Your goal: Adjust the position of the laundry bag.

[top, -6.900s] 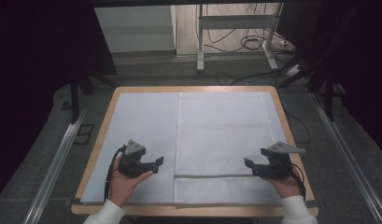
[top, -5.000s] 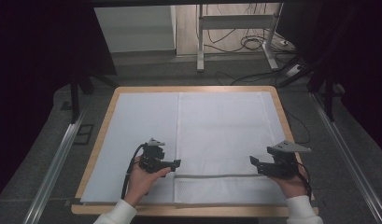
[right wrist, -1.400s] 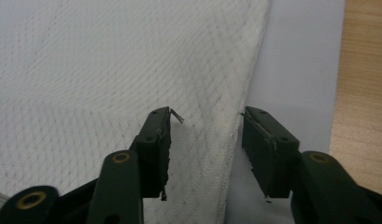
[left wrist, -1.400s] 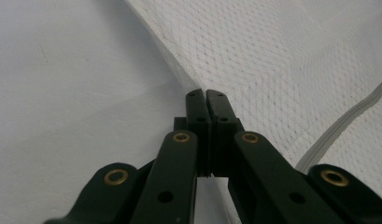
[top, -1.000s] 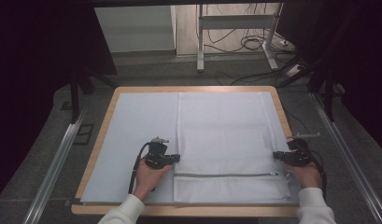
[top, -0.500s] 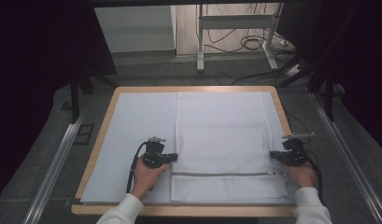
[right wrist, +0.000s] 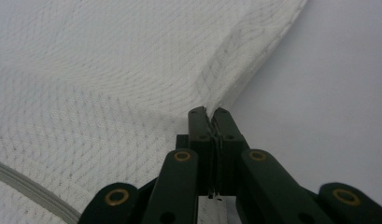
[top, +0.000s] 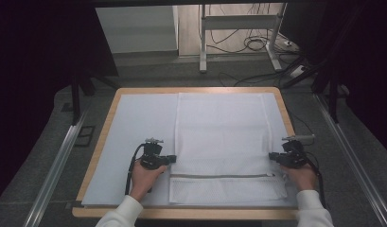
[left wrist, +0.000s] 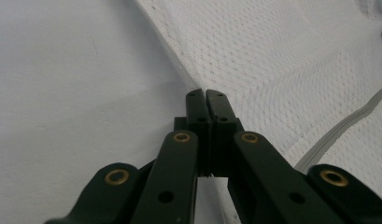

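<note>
A white mesh bag (top: 219, 132) lies flat on the white-covered table, with a grey zipper (top: 219, 175) across its near end. My left gripper (top: 172, 158) is at the bag's left edge, just above the zipper. In the left gripper view, the left gripper (left wrist: 206, 95) has its jaws pressed together on the hemmed edge of the mesh bag (left wrist: 282, 60). My right gripper (top: 271, 157) is at the bag's right edge. In the right gripper view, the right gripper (right wrist: 208, 113) is shut on the mesh bag (right wrist: 109, 70), and the mesh puckers up at the tips.
The white sheet (top: 134, 127) covers a table with a wooden rim (top: 191, 90). Metal rails (top: 58, 161) run along both sides on the grey floor. Beyond the far edge are a desk frame (top: 203, 42) and loose cables (top: 257, 45).
Over the earlier frames the left gripper moved right to the bag's left edge and the right gripper moved out to its right edge. In the last second the right gripper shifted slightly left.
</note>
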The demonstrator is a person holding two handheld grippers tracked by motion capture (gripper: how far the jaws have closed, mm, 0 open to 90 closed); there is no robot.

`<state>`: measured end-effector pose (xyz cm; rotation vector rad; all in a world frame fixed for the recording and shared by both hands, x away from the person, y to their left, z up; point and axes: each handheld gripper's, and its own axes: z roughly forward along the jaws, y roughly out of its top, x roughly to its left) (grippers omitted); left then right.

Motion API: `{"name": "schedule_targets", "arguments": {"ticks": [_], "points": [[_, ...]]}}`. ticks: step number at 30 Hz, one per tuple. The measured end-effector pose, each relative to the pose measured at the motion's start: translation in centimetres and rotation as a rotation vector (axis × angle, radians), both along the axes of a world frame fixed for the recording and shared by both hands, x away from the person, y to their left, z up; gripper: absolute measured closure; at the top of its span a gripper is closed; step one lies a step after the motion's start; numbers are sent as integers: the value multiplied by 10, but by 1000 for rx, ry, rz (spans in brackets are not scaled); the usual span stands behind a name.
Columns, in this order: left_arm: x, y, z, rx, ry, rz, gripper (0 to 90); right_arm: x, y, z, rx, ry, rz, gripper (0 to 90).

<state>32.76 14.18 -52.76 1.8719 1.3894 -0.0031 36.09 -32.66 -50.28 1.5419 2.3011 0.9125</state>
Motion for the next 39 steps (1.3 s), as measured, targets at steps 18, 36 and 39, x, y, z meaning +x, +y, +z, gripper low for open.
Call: {"name": "schedule_targets", "arguments": {"ticks": [18,36,39], "points": [[-3,20,1,-4,2,24,900,-1,12,-2,4,5,30,869],[-6,39,3,15,-4,42,900,-3,29,-2,15,-13,69,869],[-7,42,3,16,-6,45,900,-3,32,-2,17,-13,76,869]]}}
